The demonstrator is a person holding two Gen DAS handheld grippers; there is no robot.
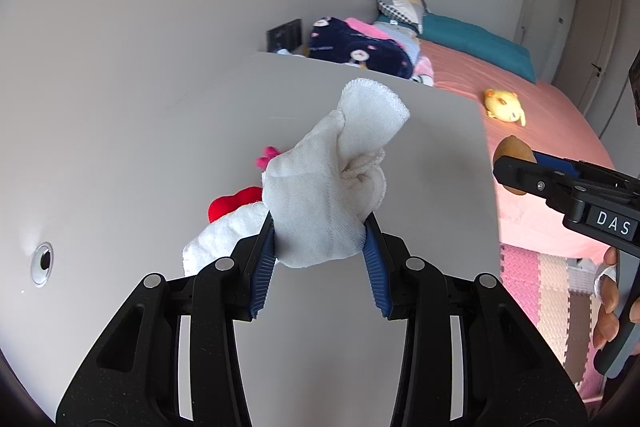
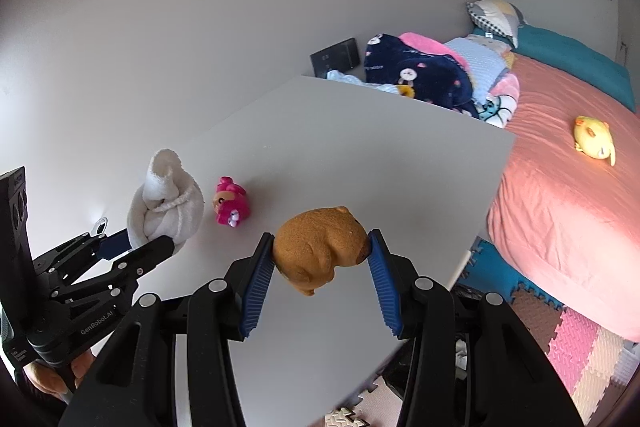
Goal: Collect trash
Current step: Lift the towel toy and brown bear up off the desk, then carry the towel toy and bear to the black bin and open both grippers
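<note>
In the left wrist view my left gripper [image 1: 320,227] is shut on a crumpled white cloth [image 1: 340,171], held above the white table [image 1: 420,155]. My right gripper [image 2: 322,251] is shut on a brown plush animal [image 2: 320,247], also lifted over the table. On the tabletop, just right of the cloth, lies a small pink toy [image 2: 229,203]. In the left wrist view the cloth partly hides the pink toy [image 1: 267,155], and a red soft thing [image 1: 232,205] shows beside it. Each gripper appears in the other's view: left gripper [image 2: 144,243], right gripper [image 1: 516,171].
To the right of the table stands a bed with a pink sheet [image 2: 560,195]. On it lie a yellow plush [image 2: 594,141] and a pile of blankets [image 2: 420,71]. Coloured foam mats [image 2: 580,347] cover the floor. The tabletop has a cable hole [image 1: 42,263] at its left.
</note>
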